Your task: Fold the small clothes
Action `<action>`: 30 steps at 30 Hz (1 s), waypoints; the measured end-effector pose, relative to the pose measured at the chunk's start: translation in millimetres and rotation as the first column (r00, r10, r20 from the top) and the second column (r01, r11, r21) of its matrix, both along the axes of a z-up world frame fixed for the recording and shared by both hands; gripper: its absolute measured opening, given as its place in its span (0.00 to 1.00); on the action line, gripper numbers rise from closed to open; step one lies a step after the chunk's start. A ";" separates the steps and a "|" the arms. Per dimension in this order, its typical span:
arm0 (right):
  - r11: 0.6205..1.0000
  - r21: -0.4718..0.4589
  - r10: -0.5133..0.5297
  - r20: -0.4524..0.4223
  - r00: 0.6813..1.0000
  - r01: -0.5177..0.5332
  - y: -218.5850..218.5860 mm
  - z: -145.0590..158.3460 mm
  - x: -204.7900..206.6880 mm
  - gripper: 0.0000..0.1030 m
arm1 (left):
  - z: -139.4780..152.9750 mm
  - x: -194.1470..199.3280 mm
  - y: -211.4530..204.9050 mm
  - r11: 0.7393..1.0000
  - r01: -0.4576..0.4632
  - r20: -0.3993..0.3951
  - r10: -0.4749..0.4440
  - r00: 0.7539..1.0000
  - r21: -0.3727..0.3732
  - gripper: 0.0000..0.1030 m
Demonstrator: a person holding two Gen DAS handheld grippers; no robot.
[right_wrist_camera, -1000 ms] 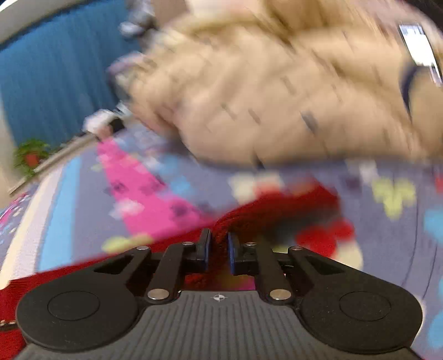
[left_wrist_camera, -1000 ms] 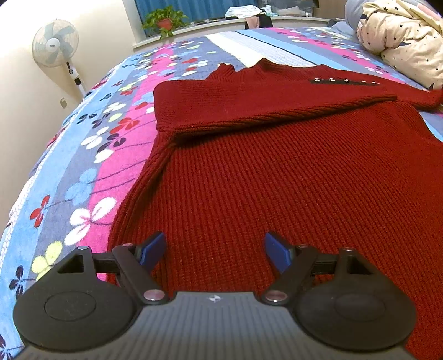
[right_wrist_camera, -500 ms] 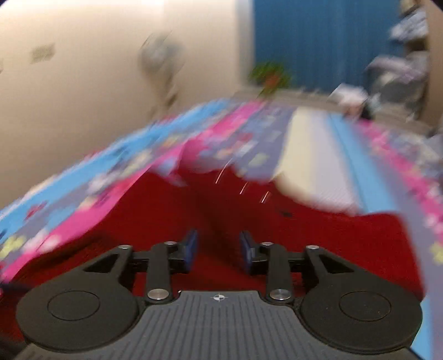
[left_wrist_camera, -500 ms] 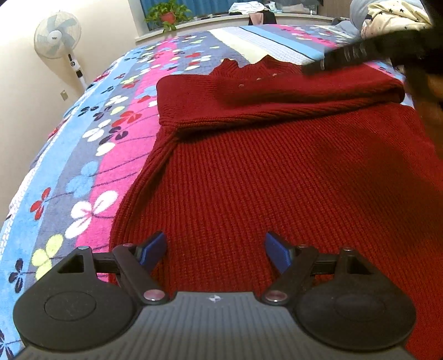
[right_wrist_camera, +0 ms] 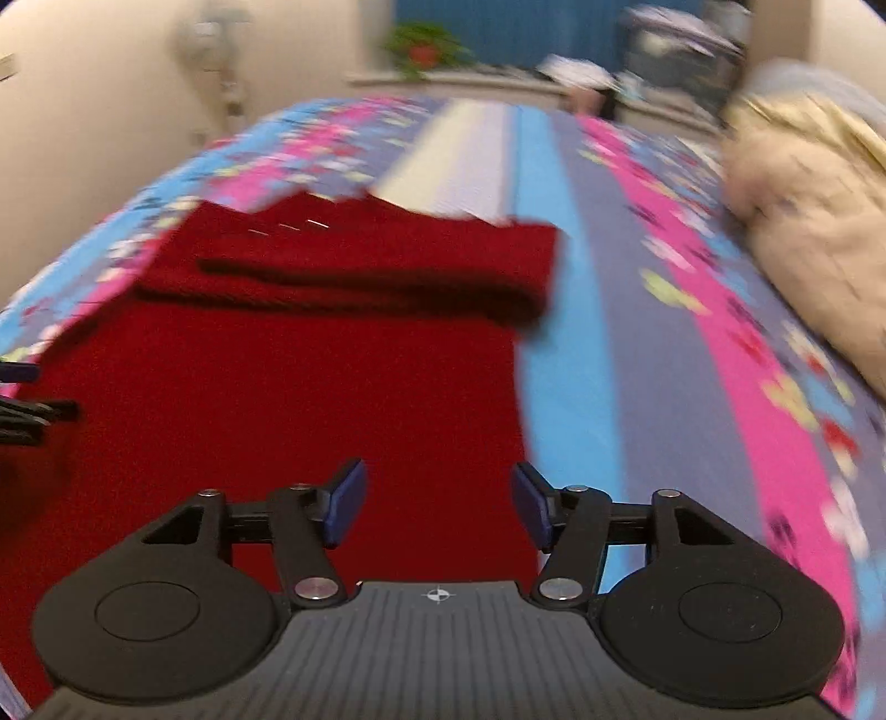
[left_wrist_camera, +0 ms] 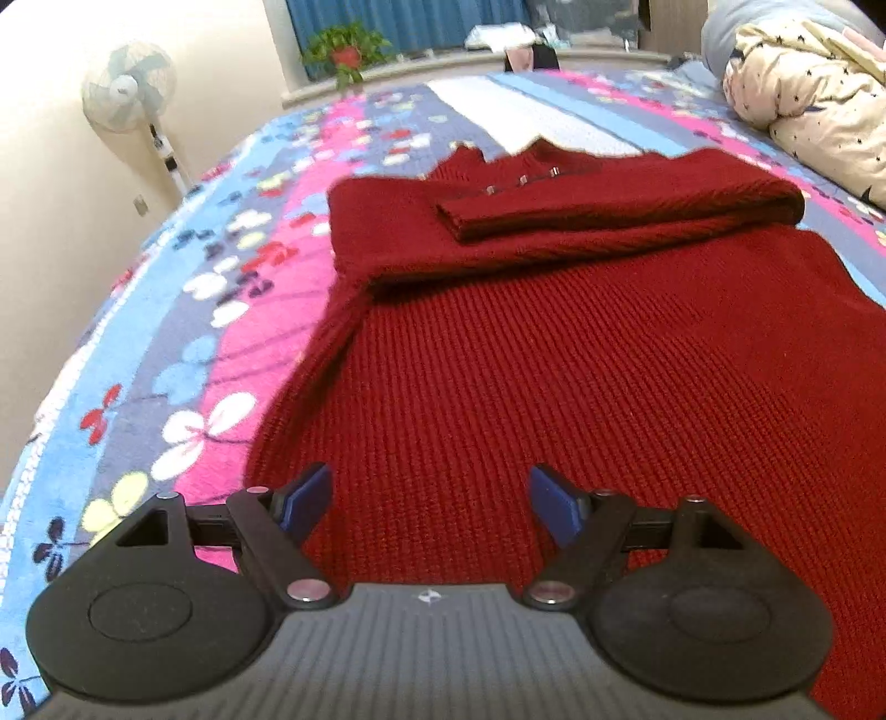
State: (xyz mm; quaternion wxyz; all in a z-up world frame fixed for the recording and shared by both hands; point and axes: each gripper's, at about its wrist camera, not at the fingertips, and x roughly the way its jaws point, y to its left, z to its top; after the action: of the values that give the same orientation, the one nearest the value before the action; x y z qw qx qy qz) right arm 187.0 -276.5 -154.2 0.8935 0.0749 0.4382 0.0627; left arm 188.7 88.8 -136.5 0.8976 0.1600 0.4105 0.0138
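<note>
sweater [left_wrist_camera: 581, 376] flat on bed [left_wrist_camera: 166, 343], both sleeves [left_wrist_camera: 609, 205] folded across chest | left gripper [left_wrist_camera: 429, 498] and right gripper [right_wrist_camera: 437, 501] over hem, jaws apart, empty | advice: pinch both hem corners evenly, lift together, fold toward collar

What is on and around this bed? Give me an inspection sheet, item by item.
Surface: bedspread, floral, striped.
Job's things: red sweater flat on the bedspread, both sleeves folded across the chest; hem not yet folded.
Clutter: star-print duvet bundled at the right side.
Grippers: left gripper open over the hem's left part; right gripper open over the sweater's right edge; neither holds anything.
Cables: nothing seen.
Surroundings: fan by the wall, plant on the sill, blue curtain.
</note>
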 end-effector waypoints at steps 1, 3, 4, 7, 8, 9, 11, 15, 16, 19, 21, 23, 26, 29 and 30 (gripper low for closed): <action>0.999 0.024 -0.038 -0.021 0.999 0.039 -9.3 -9.0 -6.0 0.59 | 2.9 -5.0 -1.0 1.000 0.000 0.033 -0.001 0.999 0.010 0.78; 0.995 0.021 -0.098 -0.070 0.993 0.100 -19.1 -25.5 -15.1 0.57 | 9.3 -17.1 -6.4 0.999 0.018 0.105 -0.023 0.994 0.045 0.67; 0.992 0.001 -0.123 -0.103 0.987 0.124 -21.8 -30.0 -15.5 0.54 | 11.8 -22.5 -9.7 0.997 0.037 0.136 -0.045 0.990 0.063 0.63; 0.992 0.059 -0.112 -0.063 0.992 0.116 -31.0 -27.7 -21.0 0.51 | 20.8 -30.7 -14.9 0.998 0.062 0.176 -0.065 0.982 0.023 0.46; 0.993 0.063 -0.091 -0.075 0.993 0.095 -30.9 -31.6 -20.6 0.51 | 23.3 -27.9 -15.5 0.999 0.053 0.171 -0.051 0.984 -0.010 0.45; 0.995 0.062 -0.075 -0.102 0.992 0.082 -31.4 -37.2 -20.3 0.51 | 25.4 -22.9 -16.2 0.999 0.044 0.167 -0.039 0.985 -0.030 0.45; 0.996 0.059 -0.049 -0.183 0.982 0.061 -28.7 -51.9 -15.7 0.51 | 30.0 -8.0 -22.2 0.998 0.025 0.173 -0.015 0.985 -0.055 0.45; 0.996 0.072 -0.037 -0.217 0.975 0.053 -26.7 -59.5 -10.2 0.54 | 39.0 39.5 -33.3 0.984 -0.054 0.201 0.089 0.976 -0.171 0.45; 0.996 0.074 -0.035 -0.217 0.976 0.052 -26.7 -59.1 -8.5 0.54 | 40.2 53.1 -34.2 0.972 -0.077 0.197 0.122 0.973 -0.223 0.45; 0.996 0.072 -0.028 -0.223 0.974 0.045 -26.3 -58.5 -4.3 0.55 | 35.4 100.0 -36.1 0.908 -0.163 0.147 0.235 0.961 -0.385 0.47; 0.998 0.059 -0.014 -0.217 0.976 0.027 -24.1 -58.2 -2.2 0.55 | 26.5 130.1 -34.6 0.857 -0.230 0.092 0.304 0.948 -0.461 0.56; 0.999 0.052 0.003 -0.210 0.978 0.008 -24.3 -58.7 -1.8 0.55 | 11.3 161.8 -30.5 0.790 -0.321 0.006 0.380 0.925 -0.522 0.60; 0.997 0.071 0.018 -0.211 0.977 -0.003 -29.0 -59.0 0.4 0.55 | -13.3 196.6 -22.4 0.707 -0.432 -0.122 0.445 0.887 -0.560 0.61; 0.996 0.084 0.034 -0.209 0.977 -0.016 -31.7 -59.7 1.6 0.55 | -18.4 214.3 -19.5 0.703 -0.436 -0.105 0.462 0.881 -0.561 0.35; 0.996 0.086 0.040 -0.207 0.978 -0.022 -32.2 -59.9 1.3 0.55 | -15.7 222.0 -20.1 0.740 -0.408 -0.095 0.427 0.899 -0.535 0.09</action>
State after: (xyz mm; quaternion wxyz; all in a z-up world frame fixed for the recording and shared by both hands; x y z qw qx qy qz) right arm 188.3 -308.8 -214.0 0.8377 0.1114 0.5276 0.0866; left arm 410.7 68.6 -152.2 0.8861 -0.1968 0.4074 0.1002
